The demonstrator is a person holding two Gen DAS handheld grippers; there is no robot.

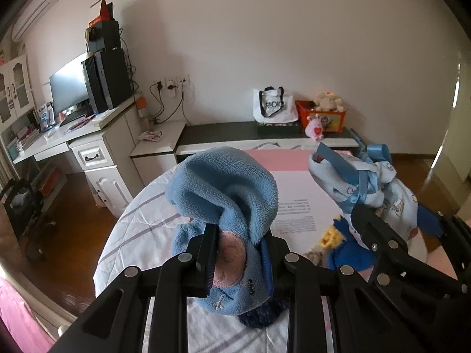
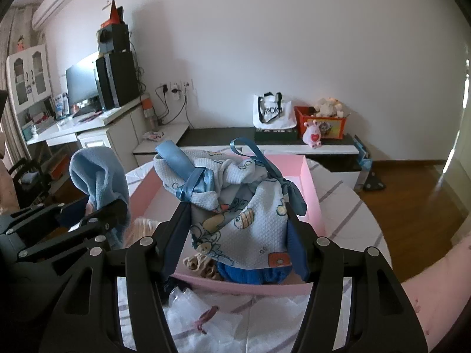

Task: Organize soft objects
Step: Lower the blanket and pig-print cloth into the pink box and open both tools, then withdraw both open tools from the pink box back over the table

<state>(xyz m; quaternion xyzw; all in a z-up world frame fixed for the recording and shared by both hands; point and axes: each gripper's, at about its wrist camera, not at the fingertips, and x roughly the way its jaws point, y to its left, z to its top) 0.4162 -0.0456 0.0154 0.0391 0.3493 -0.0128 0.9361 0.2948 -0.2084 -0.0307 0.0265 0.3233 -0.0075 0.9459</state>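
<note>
My left gripper (image 1: 240,253) is shut on a fluffy blue plush toy (image 1: 229,194) with a pink patch, held above the white bed cover. It also shows in the right wrist view (image 2: 97,173). My right gripper (image 2: 235,235) is shut on a pale blue printed cloth bundle (image 2: 244,206) tied with blue ribbon, held over the open pink box (image 2: 312,188). The bundle also shows in the left wrist view (image 1: 371,182). A blue and yellow soft toy (image 1: 344,244) and a beige item (image 2: 203,264) lie in the box.
A clear plastic bag (image 2: 203,314) with a pink tie lies on the striped bed cover (image 1: 141,235). Behind stand a low dark bench (image 1: 235,131) with a white tote bag (image 1: 273,106), an orange toy bin (image 1: 323,114) and a pink plush (image 1: 315,131). A desk (image 1: 73,135) stands left.
</note>
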